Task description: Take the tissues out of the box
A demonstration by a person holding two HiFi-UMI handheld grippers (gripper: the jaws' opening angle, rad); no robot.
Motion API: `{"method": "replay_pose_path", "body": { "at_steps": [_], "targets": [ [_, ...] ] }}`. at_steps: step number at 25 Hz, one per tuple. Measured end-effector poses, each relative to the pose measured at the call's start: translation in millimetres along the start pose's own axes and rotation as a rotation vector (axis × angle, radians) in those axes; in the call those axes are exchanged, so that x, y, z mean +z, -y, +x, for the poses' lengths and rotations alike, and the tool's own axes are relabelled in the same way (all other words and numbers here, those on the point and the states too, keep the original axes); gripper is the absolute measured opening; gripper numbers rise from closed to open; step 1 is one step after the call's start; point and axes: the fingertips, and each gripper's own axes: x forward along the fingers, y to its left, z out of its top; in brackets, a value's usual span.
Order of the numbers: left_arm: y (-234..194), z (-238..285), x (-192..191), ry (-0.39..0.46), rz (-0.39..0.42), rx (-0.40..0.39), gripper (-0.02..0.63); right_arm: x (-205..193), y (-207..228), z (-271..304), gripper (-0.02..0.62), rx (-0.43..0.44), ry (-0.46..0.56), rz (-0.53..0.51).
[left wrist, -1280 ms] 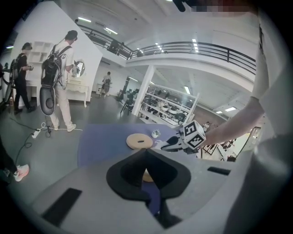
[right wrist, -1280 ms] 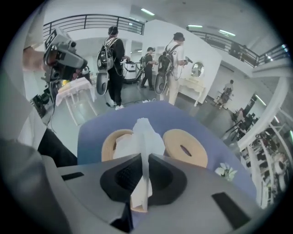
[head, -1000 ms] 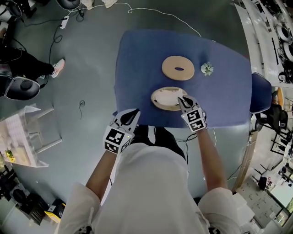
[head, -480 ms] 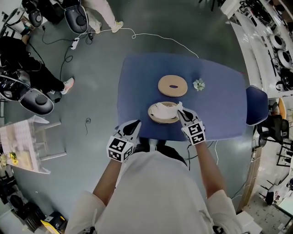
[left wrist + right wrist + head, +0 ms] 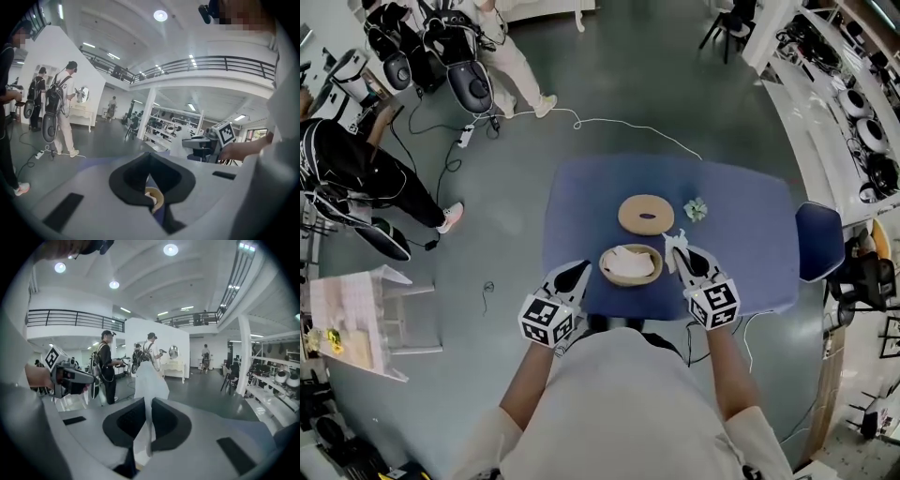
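Observation:
On the blue table stands a round wooden tissue box, open, with white tissues inside. Its round lid with a slot lies just behind it, and a crumpled tissue lies to the lid's right. My right gripper hangs at the box's right rim, shut on a white tissue. In the right gripper view that tissue stands up between the jaws of the right gripper. My left gripper hovers at the table's front edge, left of the box, shut and empty.
A blue chair stands at the table's right end. People stand at the upper left beside cables on the grey floor. A clear plastic stand is on the floor to the left. Shelves with equipment line the right side.
Both grippers have risen. The right one has lifted off the box with a white tissue pinched in its jaws. The table looks smaller and farther away.

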Motion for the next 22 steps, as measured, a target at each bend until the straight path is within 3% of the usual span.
{"method": "replay_pose_path", "body": {
  "at_steps": [11,22],
  "targets": [
    [4,0,57,0.084,0.067,-0.007,0.008,72,19,-51,0.041,-0.046,0.193,0.064],
    [11,4,110,0.154,0.112,-0.013,0.008,119,50,-88,0.041,-0.089,0.307,0.085]
  ]
}}
